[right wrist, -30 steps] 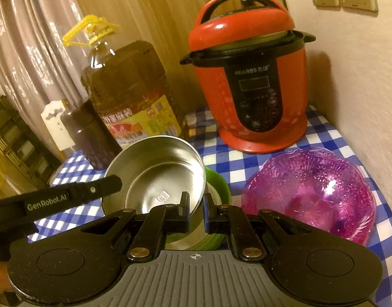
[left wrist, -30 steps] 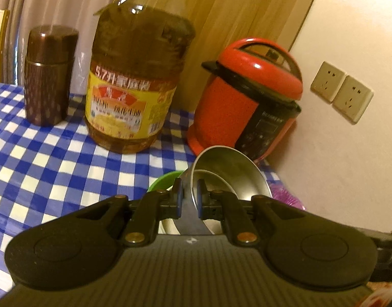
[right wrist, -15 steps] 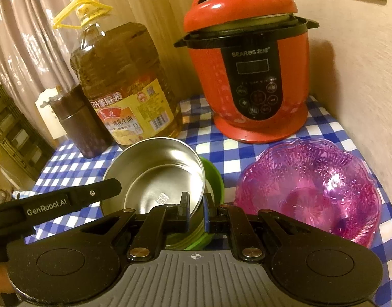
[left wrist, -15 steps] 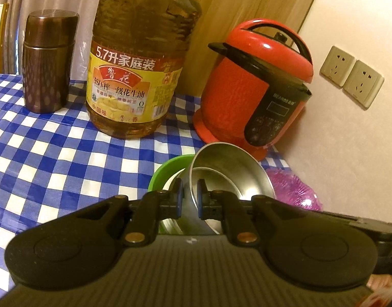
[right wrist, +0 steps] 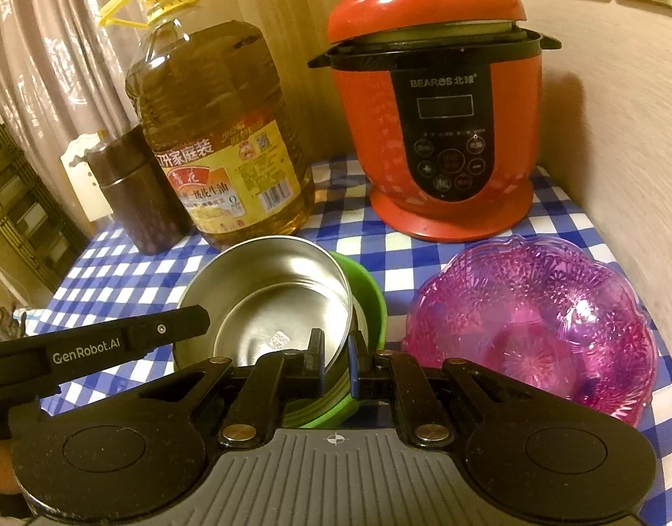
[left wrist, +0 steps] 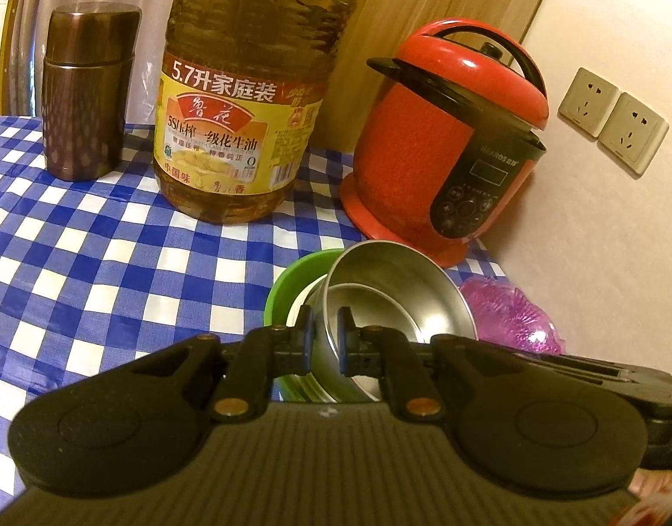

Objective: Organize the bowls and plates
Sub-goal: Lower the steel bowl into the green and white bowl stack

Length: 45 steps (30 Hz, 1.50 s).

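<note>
A steel bowl point(left wrist: 393, 289) sits tilted inside a green bowl point(left wrist: 287, 280) on the blue-checked tablecloth point(left wrist: 94, 263). My left gripper point(left wrist: 323, 324) is shut on the steel bowl's left wall. In the right wrist view my right gripper point(right wrist: 336, 346) is shut on the near right rim of the steel bowl point(right wrist: 270, 298). The green bowl point(right wrist: 371, 293) shows just outside that rim. My left gripper's finger point(right wrist: 130, 342) reaches the bowl's far left rim. To the right, a pink patterned bowl point(right wrist: 533, 328) stands apart from the stack.
At the back stand a red pressure cooker point(right wrist: 437, 109), a large oil bottle point(right wrist: 213, 140) and a brown canister point(right wrist: 130, 193). A wall with sockets point(left wrist: 612, 122) closes the right side. The pink bowl point(left wrist: 511, 311) sits near that wall.
Both grippers have kept their grip on the steel bowl. The views have shifted slightly, with the cooker and bottle riding a little higher in frame.
</note>
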Each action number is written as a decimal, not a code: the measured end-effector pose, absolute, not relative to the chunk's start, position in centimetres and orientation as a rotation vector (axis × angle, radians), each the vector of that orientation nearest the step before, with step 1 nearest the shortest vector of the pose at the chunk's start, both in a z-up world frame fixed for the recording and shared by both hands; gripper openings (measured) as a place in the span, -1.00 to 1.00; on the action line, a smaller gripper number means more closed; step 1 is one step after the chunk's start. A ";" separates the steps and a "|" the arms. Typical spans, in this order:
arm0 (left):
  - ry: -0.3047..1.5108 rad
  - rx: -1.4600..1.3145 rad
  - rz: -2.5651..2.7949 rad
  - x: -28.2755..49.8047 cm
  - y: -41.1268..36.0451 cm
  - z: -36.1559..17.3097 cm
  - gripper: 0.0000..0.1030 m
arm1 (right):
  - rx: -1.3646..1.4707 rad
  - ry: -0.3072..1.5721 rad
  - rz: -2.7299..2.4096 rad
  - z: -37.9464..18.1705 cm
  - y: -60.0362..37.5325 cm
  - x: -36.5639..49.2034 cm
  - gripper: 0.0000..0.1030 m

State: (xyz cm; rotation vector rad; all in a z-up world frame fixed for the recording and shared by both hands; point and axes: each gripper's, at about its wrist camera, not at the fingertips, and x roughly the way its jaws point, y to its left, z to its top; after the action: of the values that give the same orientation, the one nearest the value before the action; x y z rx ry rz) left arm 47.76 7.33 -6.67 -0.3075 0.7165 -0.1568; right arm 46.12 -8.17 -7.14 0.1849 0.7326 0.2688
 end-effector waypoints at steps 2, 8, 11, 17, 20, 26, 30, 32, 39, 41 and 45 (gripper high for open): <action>0.722 -0.302 -0.153 47.8 7.3 -6.7 -0.82 | 0.184 0.735 0.271 -7.2 -8.1 46.1 -0.79; 0.702 -0.317 -0.140 47.5 7.7 -6.5 -0.75 | 0.221 0.710 0.298 -7.1 -8.5 46.0 -0.54; 0.679 -0.321 -0.140 47.3 7.8 -6.0 -0.75 | 0.273 0.687 0.289 -6.8 -9.4 46.0 -0.45; 0.663 -0.375 -0.182 47.2 7.9 -5.5 -0.75 | 0.395 0.643 0.281 -6.0 -11.3 46.0 -0.48; 0.680 -0.389 -0.200 47.4 7.7 -5.8 -0.75 | 0.448 0.671 0.319 -6.2 -11.4 46.2 -0.68; 0.703 -0.381 -0.201 47.5 7.5 -6.4 -0.75 | 0.455 0.741 0.321 -7.5 -10.9 46.6 -0.70; 0.705 -0.380 -0.200 47.5 7.6 -6.4 -0.75 | 0.452 0.735 0.319 -7.6 -11.0 46.5 -0.70; 0.705 -0.382 -0.197 47.4 7.6 -6.4 -0.75 | 0.453 0.734 0.322 -7.6 -11.0 46.4 -0.70; 0.706 -0.380 -0.196 47.4 7.6 -6.5 -0.75 | 0.435 0.733 0.318 -7.6 -10.8 46.4 -0.70; 0.706 -0.380 -0.198 47.4 7.6 -6.5 -0.75 | 0.434 0.731 0.315 -7.5 -10.8 46.4 -0.70; 0.706 -0.379 -0.197 47.4 7.5 -6.4 -0.75 | 0.427 0.727 0.315 -7.4 -10.8 46.3 -0.70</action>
State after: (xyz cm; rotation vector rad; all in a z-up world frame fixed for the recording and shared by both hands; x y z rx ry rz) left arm 47.42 7.54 -6.44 -0.3785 0.7059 -0.1966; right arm 46.28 -10.80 -7.45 0.4272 0.7273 0.3154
